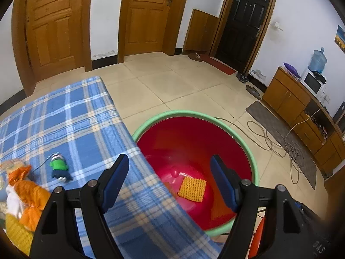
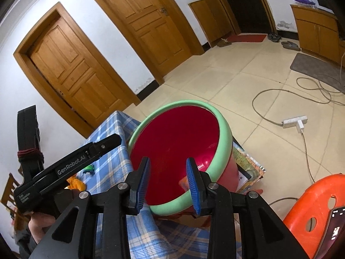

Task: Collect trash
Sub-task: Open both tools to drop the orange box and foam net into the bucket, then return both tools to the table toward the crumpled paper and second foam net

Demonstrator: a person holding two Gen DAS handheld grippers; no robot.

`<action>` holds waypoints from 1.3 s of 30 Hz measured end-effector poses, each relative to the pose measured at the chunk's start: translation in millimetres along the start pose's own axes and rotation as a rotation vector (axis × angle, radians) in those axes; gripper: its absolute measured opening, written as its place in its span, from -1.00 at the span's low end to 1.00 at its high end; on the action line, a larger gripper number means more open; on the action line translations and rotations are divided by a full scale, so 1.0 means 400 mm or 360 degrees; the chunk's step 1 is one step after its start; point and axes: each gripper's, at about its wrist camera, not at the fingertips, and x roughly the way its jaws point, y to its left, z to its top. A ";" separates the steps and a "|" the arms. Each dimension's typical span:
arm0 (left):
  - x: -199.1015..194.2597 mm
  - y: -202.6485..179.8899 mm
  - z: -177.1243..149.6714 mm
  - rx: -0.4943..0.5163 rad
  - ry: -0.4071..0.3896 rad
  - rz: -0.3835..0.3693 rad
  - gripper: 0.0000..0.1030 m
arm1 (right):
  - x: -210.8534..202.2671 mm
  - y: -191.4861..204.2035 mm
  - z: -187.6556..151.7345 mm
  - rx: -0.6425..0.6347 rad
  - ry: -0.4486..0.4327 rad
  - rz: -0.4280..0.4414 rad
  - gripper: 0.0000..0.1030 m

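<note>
Tiled floor (image 1: 172,82), pale, spanning the room beneath two wooden doors (image 1: 146,15) and one dark door (image 1: 243,21); loose cables (image 1: 278,142) coiled on it near a grey mat (image 1: 278,133). Table under a blue plaid cloth (image 1: 71,118), its edge running just beside the basin. Red basin with a green rim (image 1: 250,151), standing below the table edge on the floor side; in the right wrist view the same basin (image 2: 222,129) appears resting on a flat printed board (image 2: 248,166), with an orange plastic stool (image 2: 310,196) near by. Left gripper (image 1: 170,168), jaws spread wide with nothing between them, poised over the table edge and the basin mouth; its body (image 2: 71,164) visible in the right wrist view, held in a person's hand (image 2: 41,222). Right gripper (image 2: 168,172), jaws narrowly apart and empty, pointing into the basin. Trash on the cloth at the left: an orange wrapper (image 1: 28,192) with white material, touching a yellow mesh piece (image 1: 15,231) at the lower edge. Yellow mesh pad (image 1: 192,188), lying flat on the basin bottom. Small green and blue figure (image 1: 59,168), lying on its side on the cloth, just beside the wrapper but apart from it.
</note>
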 end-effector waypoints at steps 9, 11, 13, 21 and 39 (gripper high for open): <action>-0.115 0.045 -0.021 -0.0066 -0.0059 0.0067 0.49 | -0.043 0.056 -0.012 -0.0073 -0.0030 0.0042 -0.30; -0.147 0.059 -0.028 -0.0069 -0.0074 0.0089 0.50 | -0.052 0.070 -0.018 -0.0086 -0.0035 0.0054 -0.26; -0.180 0.072 -0.037 -0.0074 -0.0092 0.0112 0.49 | -0.061 0.086 -0.023 -0.0101 -0.0041 0.0069 -0.17; -0.329 0.149 -0.089 -0.0129 -0.0181 0.0223 0.50 | -0.091 0.167 -0.057 -0.0172 -0.0041 0.0148 0.00; -0.470 0.351 -0.285 -0.0372 -0.0093 0.0539 0.50 | -0.113 0.294 -0.152 -0.0289 0.0092 0.0267 0.04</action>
